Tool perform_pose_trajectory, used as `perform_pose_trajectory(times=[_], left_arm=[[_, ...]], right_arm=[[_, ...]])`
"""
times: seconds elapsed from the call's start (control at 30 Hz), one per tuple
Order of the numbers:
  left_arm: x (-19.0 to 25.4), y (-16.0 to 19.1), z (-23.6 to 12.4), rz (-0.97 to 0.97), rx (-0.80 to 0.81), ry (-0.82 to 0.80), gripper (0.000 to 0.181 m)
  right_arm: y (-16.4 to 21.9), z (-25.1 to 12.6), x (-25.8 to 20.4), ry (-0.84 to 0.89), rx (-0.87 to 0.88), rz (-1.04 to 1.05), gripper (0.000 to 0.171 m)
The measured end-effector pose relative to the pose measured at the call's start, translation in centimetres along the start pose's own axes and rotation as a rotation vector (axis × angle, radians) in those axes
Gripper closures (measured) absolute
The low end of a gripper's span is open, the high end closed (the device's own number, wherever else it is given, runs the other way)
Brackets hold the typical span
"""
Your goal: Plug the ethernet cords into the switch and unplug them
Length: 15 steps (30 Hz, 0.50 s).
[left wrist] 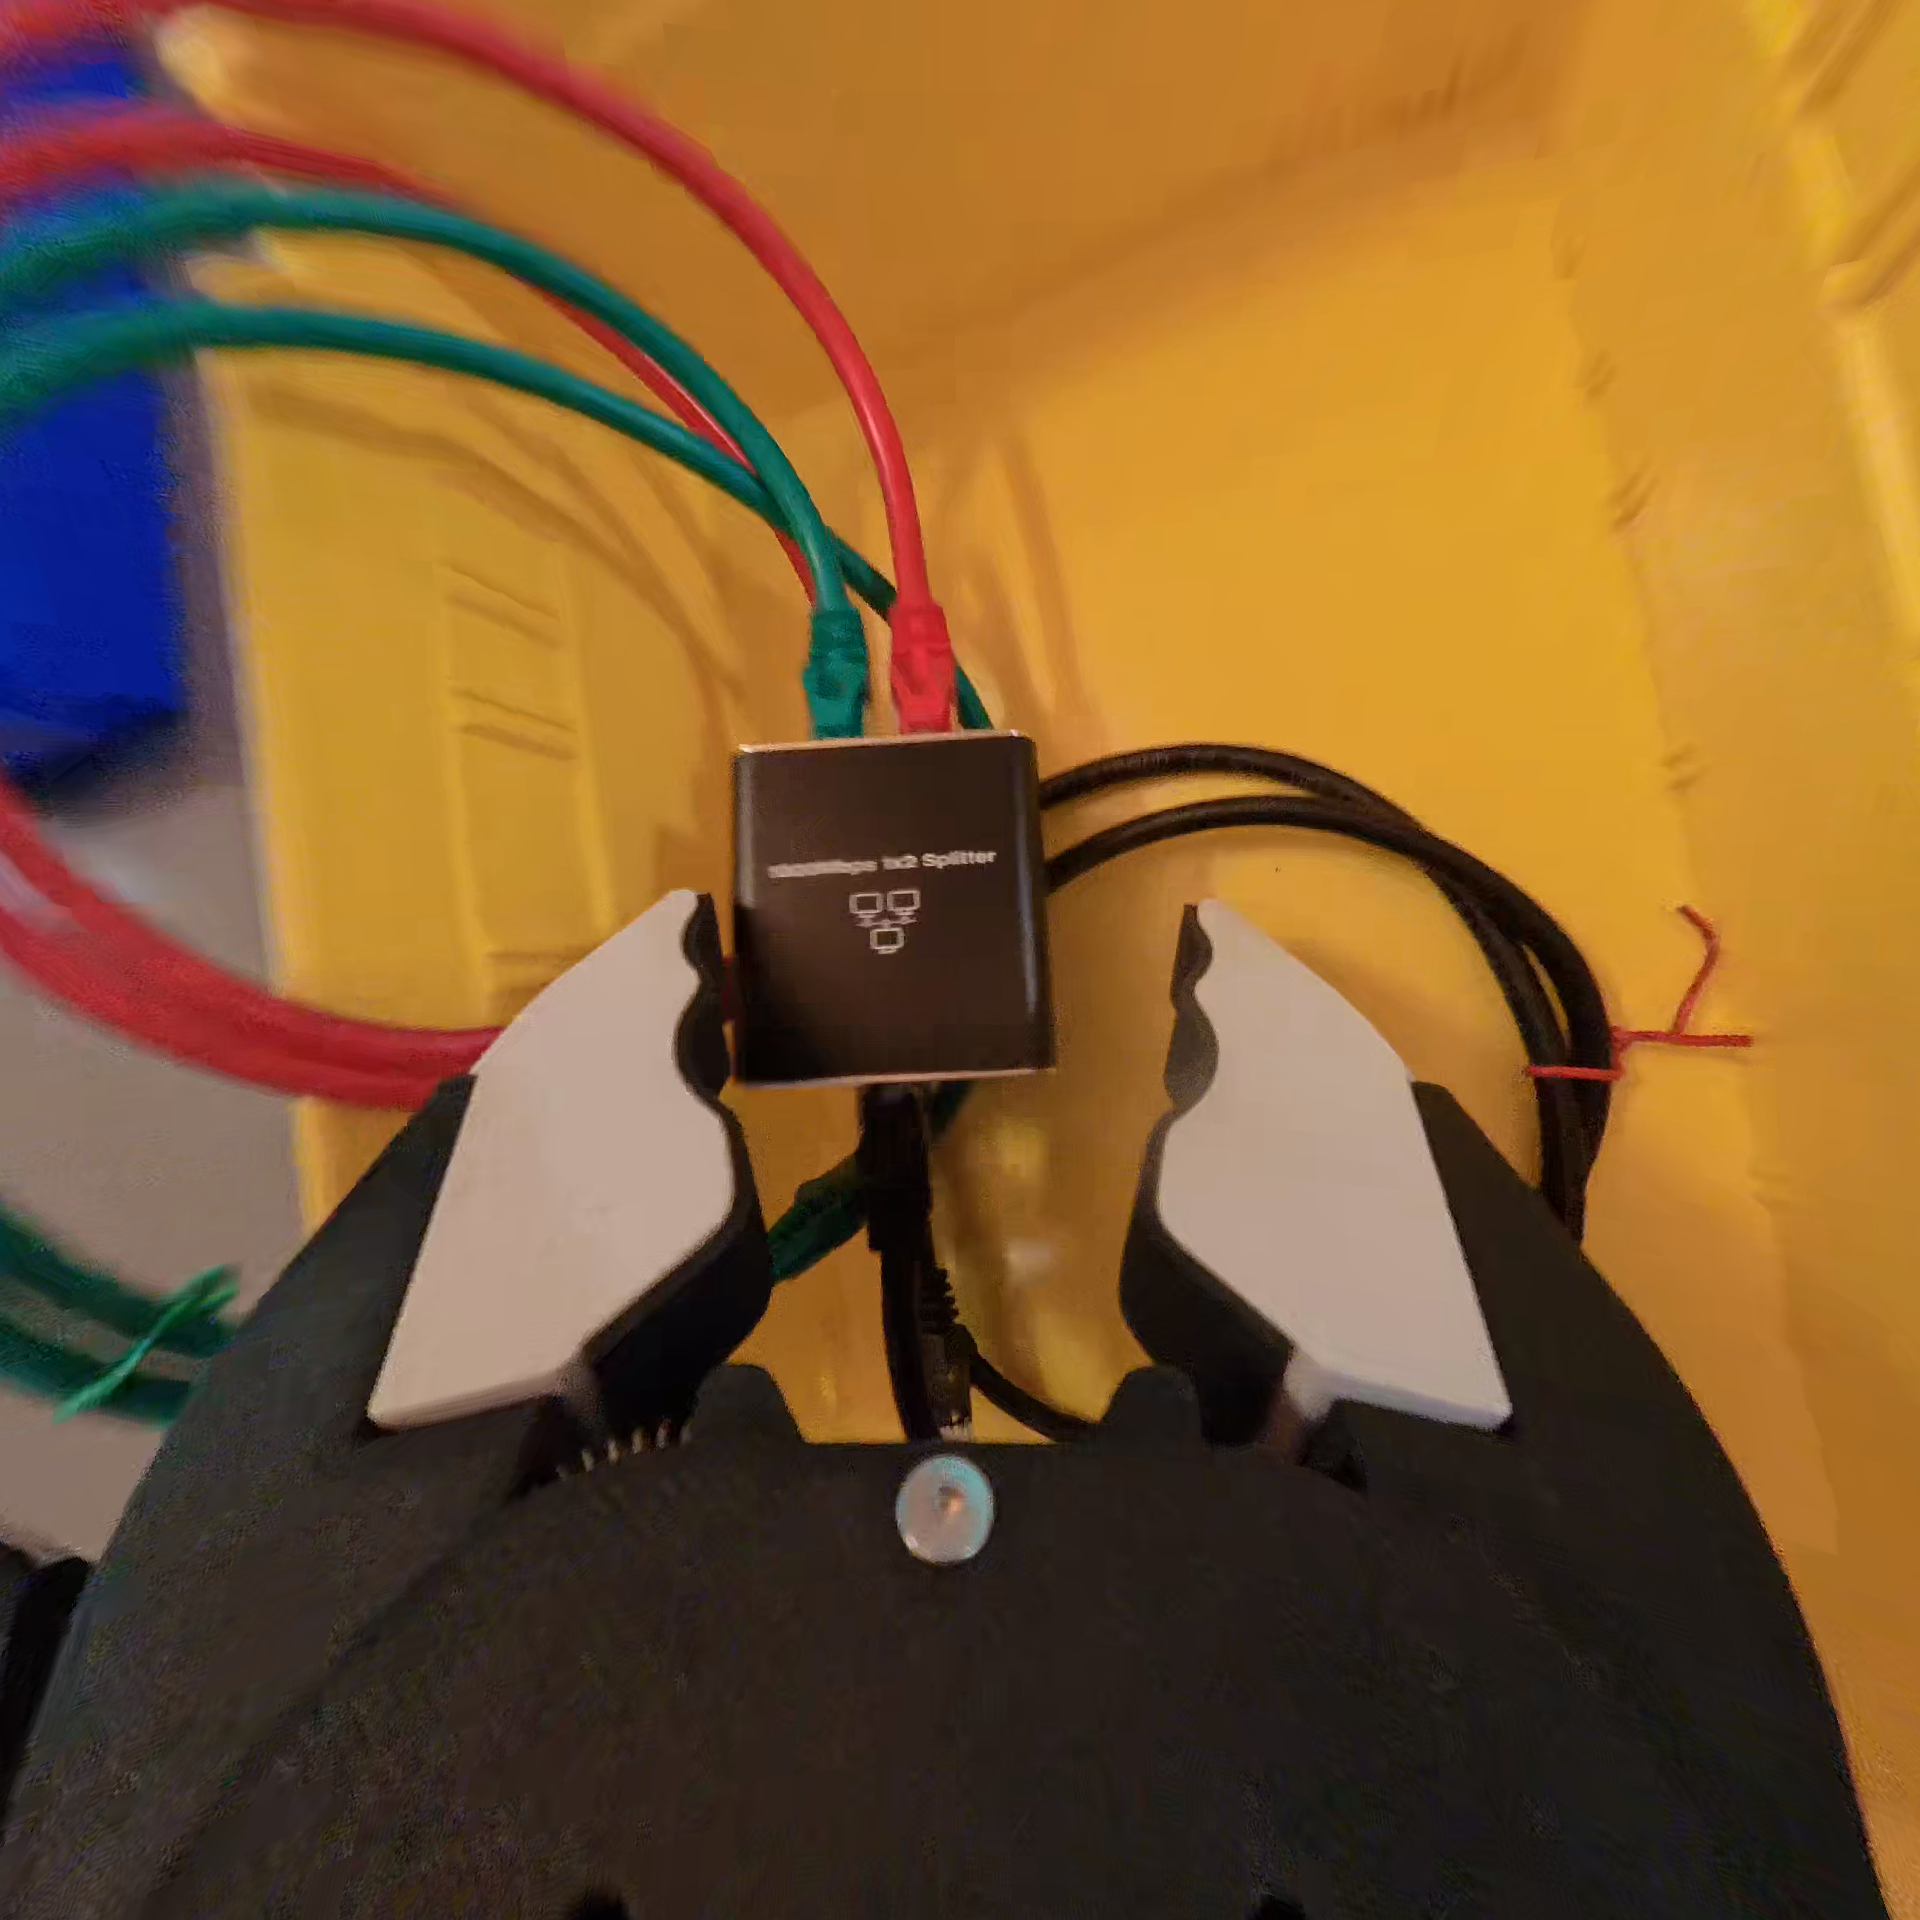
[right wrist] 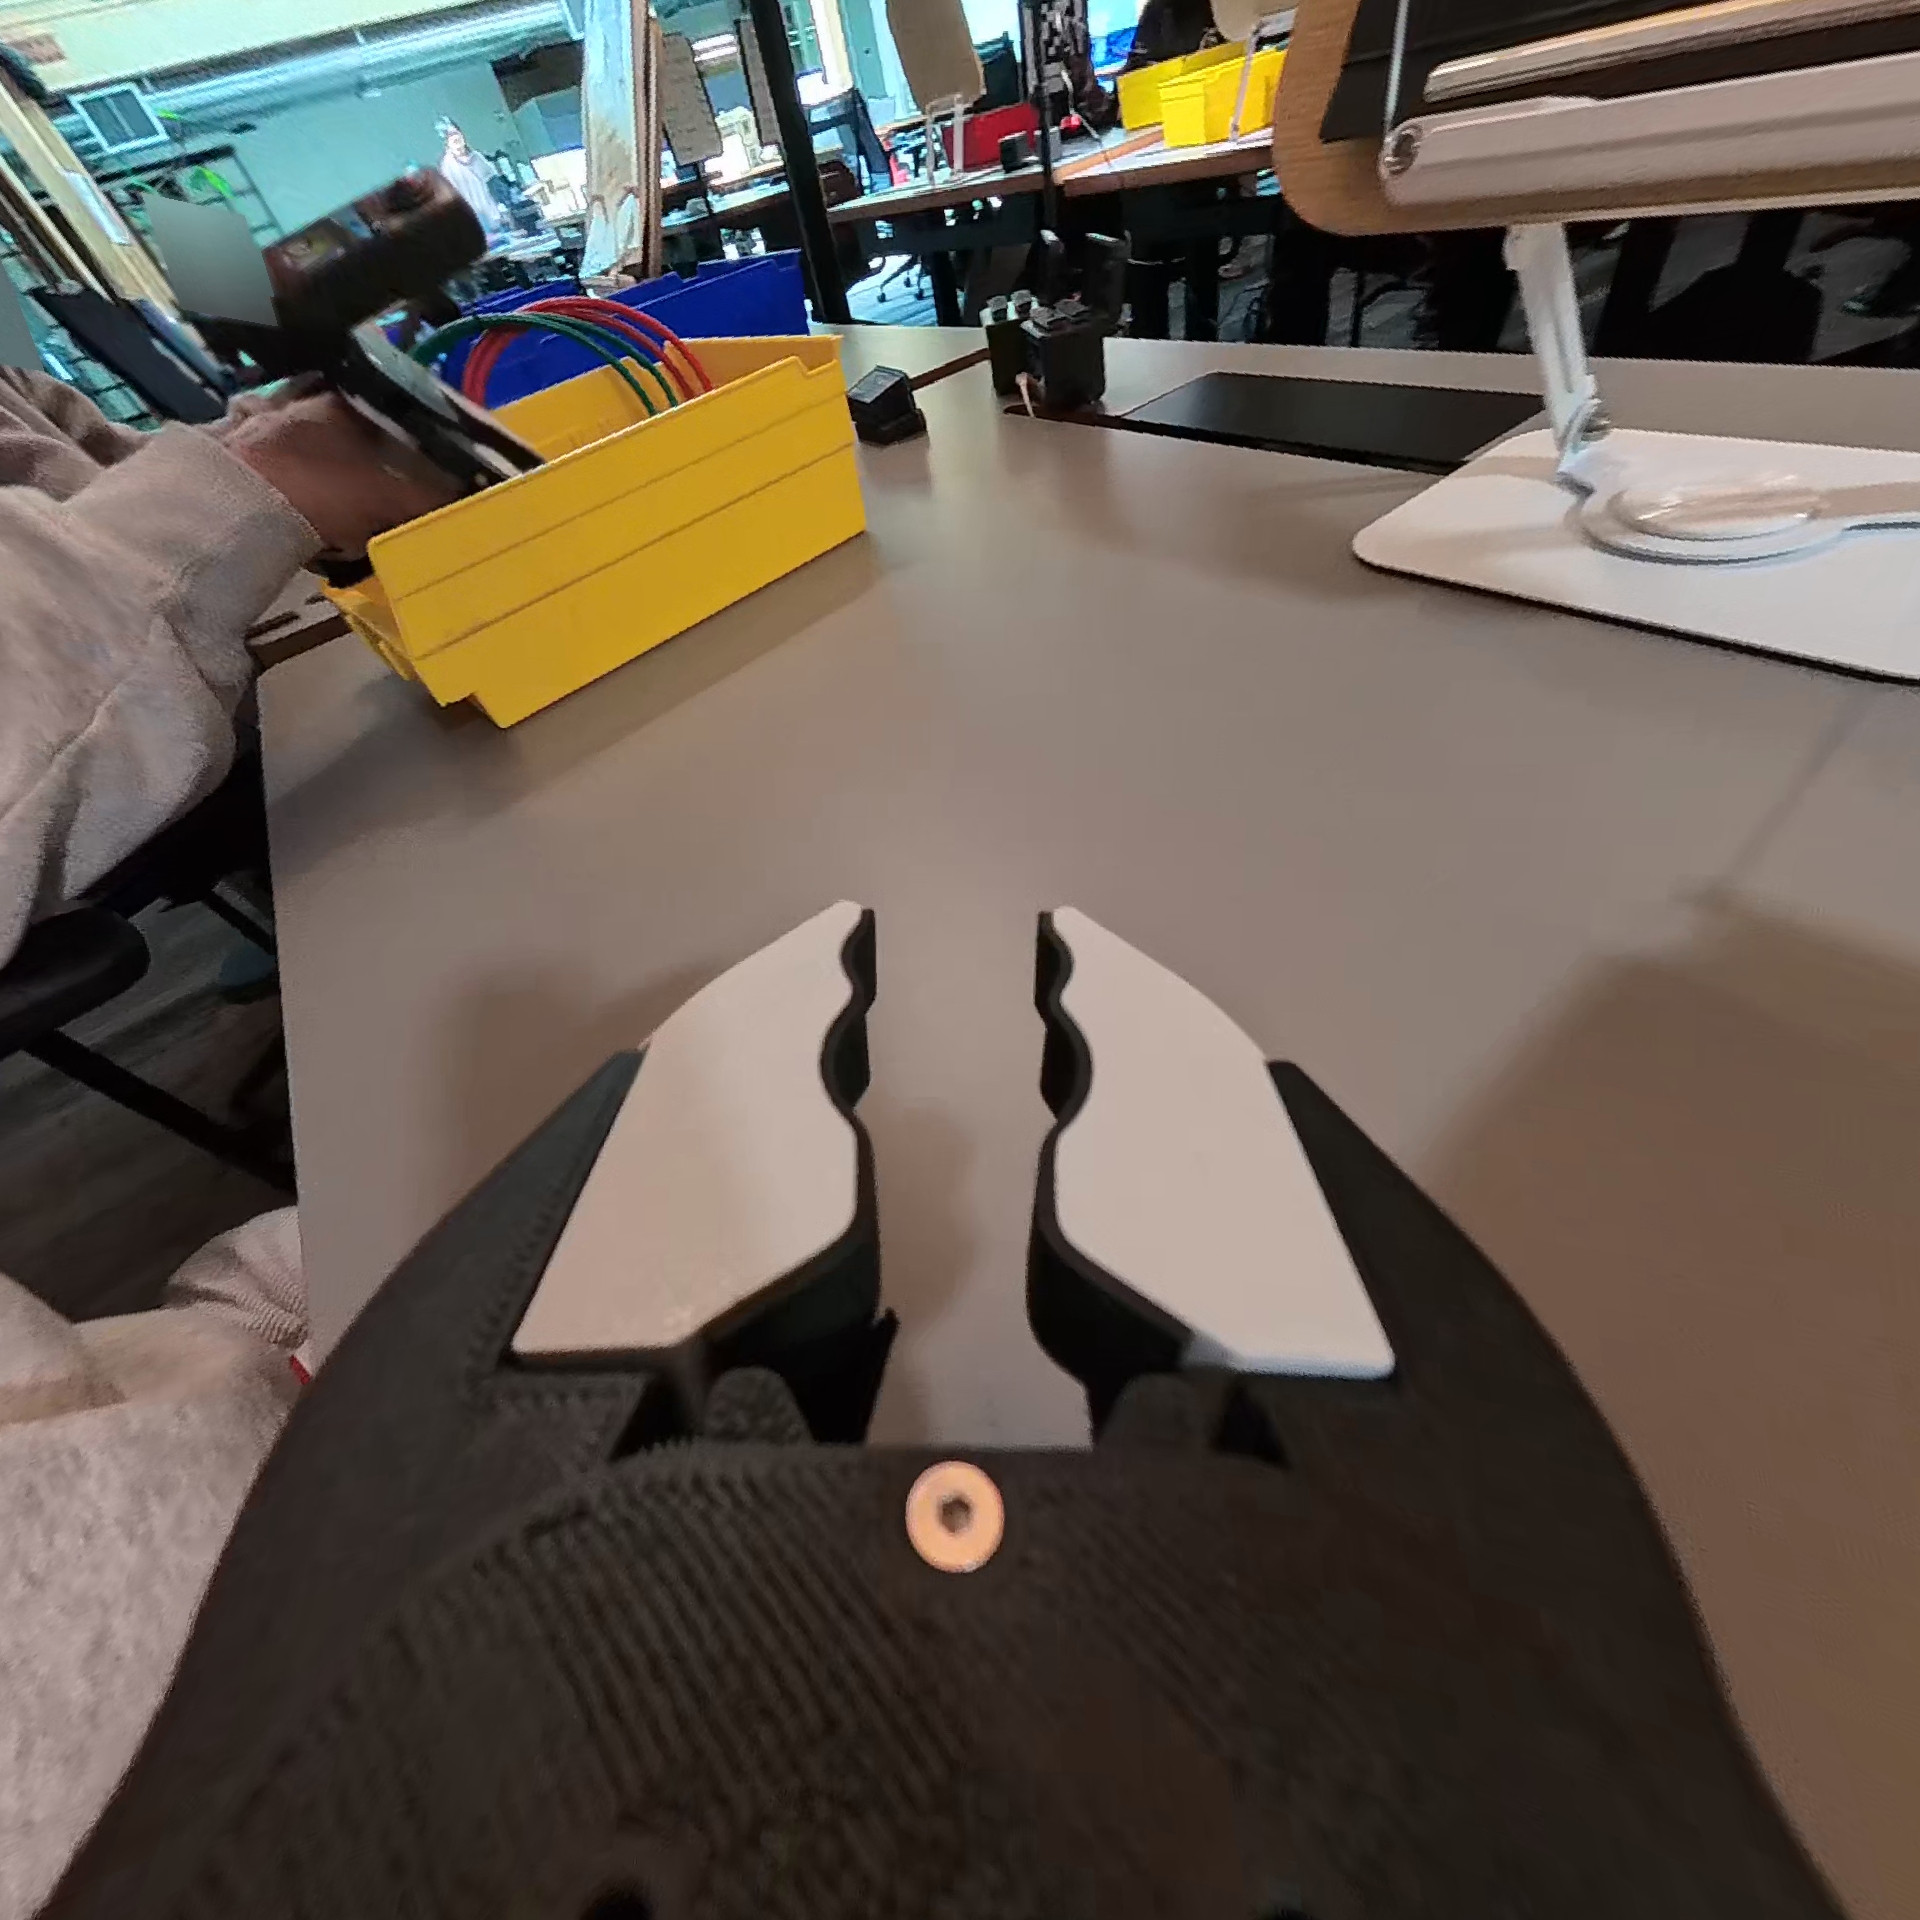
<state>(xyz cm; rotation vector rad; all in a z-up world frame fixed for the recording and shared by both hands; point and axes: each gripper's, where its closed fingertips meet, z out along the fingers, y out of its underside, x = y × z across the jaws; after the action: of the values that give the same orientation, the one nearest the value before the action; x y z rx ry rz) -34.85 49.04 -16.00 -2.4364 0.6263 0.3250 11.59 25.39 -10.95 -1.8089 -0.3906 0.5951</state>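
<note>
A small black switch box point(left wrist: 888, 914) lies inside a yellow bin point(left wrist: 1351, 520). A green cord point(left wrist: 831, 665) and a red cord point(left wrist: 920, 649) are plugged into its far end, and a black cord point(left wrist: 899, 1164) into its near end. My left gripper point(left wrist: 940, 914) is open around the box; the left finger point(left wrist: 623, 1091) touches its side, the right finger stands apart. A bundled black cable point(left wrist: 1455, 894) lies right of the box. My right gripper point(right wrist: 956, 920) is open and empty above the grey table point(right wrist: 1143, 748). The left gripper point(right wrist: 416, 405) reaches into the bin point(right wrist: 623, 561).
A blue bin point(right wrist: 727, 296) stands behind the yellow one. A white monitor stand base point(right wrist: 1662, 561) sits at the right, with a black pad point(right wrist: 1330, 416) and small black devices point(right wrist: 1049, 353) at the back. A person's grey sleeve point(right wrist: 114, 623) is at the left edge.
</note>
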Motion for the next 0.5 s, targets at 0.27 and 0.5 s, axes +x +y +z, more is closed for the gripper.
perform_pose_trajectory(times=[0.27, 0.5], left_arm=[[-1.9, -1.1, -3.0, 0.018, 0.186, -0.117, 0.118], [-4.9, -7.9, -17.0, -0.028, 0.551, -0.145, 0.119]], right_arm=[[1.2, -1.7, 1.5, 0.076, -0.020, 0.026, 0.143], [1.5, -2.9, 1.6, 0.095, -0.018, 0.044, 0.143]])
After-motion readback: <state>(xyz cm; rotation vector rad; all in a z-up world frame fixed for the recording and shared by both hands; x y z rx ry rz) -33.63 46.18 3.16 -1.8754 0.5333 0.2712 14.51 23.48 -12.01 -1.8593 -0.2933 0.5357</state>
